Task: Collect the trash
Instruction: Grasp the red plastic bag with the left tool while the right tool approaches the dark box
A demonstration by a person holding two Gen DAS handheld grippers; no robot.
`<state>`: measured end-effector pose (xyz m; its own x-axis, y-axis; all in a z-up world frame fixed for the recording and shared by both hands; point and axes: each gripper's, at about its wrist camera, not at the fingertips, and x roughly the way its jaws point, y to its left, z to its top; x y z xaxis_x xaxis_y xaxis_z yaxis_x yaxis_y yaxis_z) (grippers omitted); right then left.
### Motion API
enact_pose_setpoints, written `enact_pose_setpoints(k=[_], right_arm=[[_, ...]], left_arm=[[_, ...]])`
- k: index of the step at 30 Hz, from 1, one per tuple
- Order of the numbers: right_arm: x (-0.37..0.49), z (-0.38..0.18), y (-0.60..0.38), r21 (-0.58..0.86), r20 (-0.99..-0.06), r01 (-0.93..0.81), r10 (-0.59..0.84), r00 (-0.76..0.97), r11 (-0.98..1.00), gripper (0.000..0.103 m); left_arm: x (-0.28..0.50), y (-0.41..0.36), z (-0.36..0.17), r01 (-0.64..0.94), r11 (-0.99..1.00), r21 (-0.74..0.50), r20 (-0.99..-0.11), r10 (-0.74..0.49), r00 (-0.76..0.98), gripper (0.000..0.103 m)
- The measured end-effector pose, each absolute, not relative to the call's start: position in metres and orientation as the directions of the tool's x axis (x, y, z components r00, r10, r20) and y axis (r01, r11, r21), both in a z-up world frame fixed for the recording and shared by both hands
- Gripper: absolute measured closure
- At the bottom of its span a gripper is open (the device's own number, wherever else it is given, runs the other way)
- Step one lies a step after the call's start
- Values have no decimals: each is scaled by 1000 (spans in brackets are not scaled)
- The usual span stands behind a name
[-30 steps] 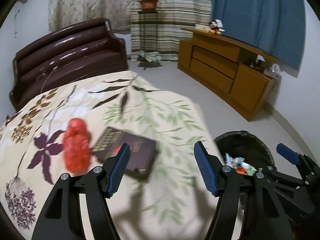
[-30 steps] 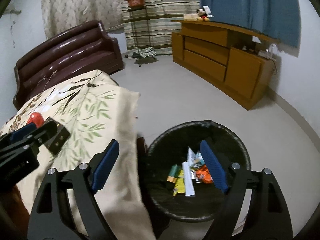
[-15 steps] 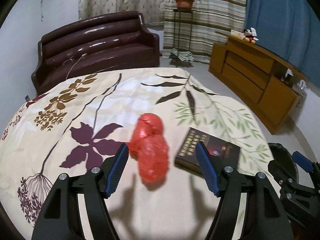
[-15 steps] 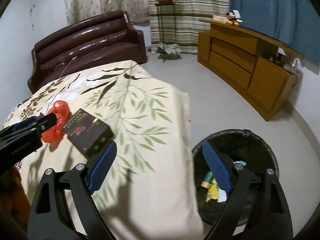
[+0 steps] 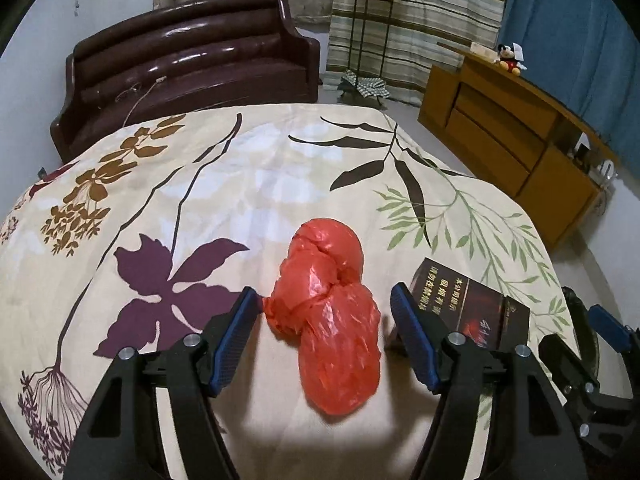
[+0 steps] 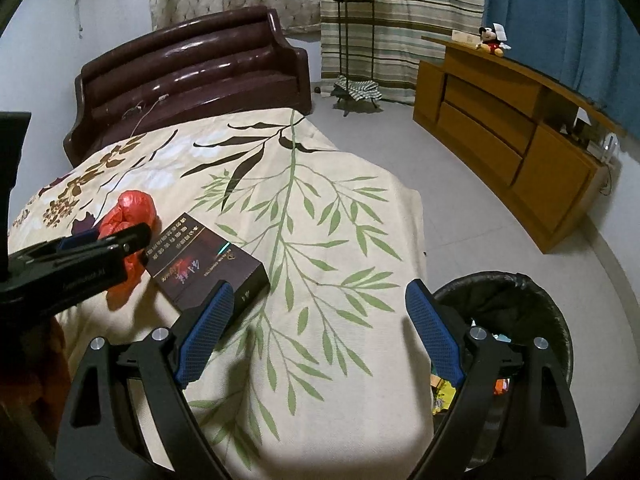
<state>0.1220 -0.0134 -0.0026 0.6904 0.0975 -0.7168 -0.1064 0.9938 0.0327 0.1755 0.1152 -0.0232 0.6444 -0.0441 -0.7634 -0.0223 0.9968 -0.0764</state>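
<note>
Between my left gripper [image 5: 322, 338] fingers, spread wide and holding nothing, lies one crumpled red bag [image 5: 330, 320] at frame centre on the floral tabletop [image 5: 240, 184]. One dark box [image 6: 206, 262] sits right of it. My right gripper [image 6: 318, 330] hovers equally open, empty; only its view shows litter inside the single black bin [image 6: 516, 312], lower right.

Trash bin [image 6: 520, 304] half behind right finger
</note>
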Motion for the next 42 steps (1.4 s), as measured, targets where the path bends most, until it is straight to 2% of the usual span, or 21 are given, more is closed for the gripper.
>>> enact_pose_setpoints(k=[4,8,42], right_arm=[[124,-4,-10,29,-720,-116,101,686,993,17],[127,-6,-6,29,-725,-125,107,681,992,17],[150,-10,47,66,-766,-304,244,594,950,16]], left_arm=[[177,118,-26,-14,995,-95,-768,-64,637,57],[175,116,-26,5,997,-75,-760,-61,647,62],[140,174,-12,-82,990,-115,-749,-33,662,63]])
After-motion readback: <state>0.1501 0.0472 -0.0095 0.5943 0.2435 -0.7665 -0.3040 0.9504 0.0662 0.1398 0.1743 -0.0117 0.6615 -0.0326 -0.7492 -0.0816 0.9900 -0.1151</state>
